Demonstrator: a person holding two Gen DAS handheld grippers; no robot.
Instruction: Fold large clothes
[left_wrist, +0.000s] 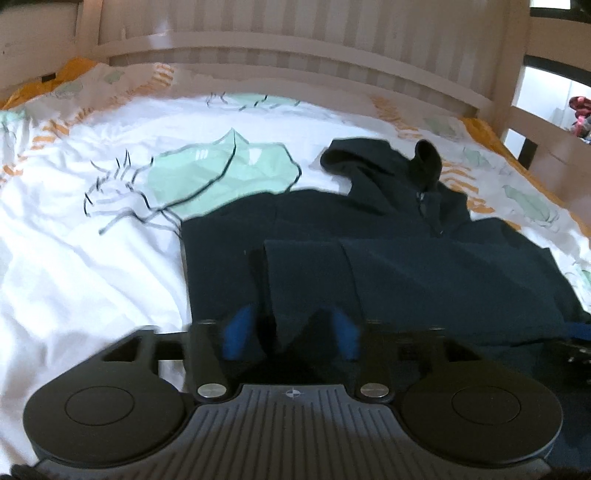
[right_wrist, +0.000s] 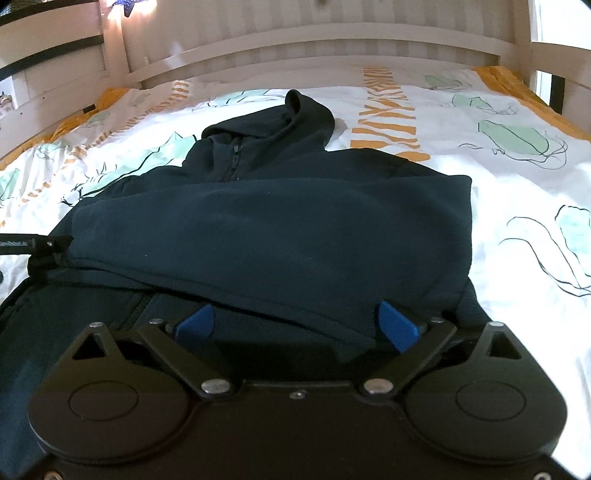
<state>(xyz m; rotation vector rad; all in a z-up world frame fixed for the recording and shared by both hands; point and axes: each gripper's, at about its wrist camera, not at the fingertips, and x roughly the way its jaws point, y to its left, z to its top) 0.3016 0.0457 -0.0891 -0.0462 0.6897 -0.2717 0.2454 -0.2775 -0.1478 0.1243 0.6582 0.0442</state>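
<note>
A dark navy zip hoodie (left_wrist: 388, 240) lies on the bed, hood toward the headboard, with its sleeves folded across the chest. It also shows in the right wrist view (right_wrist: 277, 221). My left gripper (left_wrist: 290, 332) hovers over the hoodie's near left part with its blue pads apart; cloth lies between the jaws, and the view is blurred. My right gripper (right_wrist: 295, 325) is wide open low over the hoodie's near edge, the folded layer's edge lying between its blue fingers (right_wrist: 397, 325). The left gripper's tip shows at the right wrist view's left edge (right_wrist: 44, 249).
The bed has a white duvet (left_wrist: 74, 240) printed with green and orange shapes. A pale wooden slatted headboard (right_wrist: 314, 40) stands beyond the hoodie. Bed rails run along both sides (left_wrist: 546, 147).
</note>
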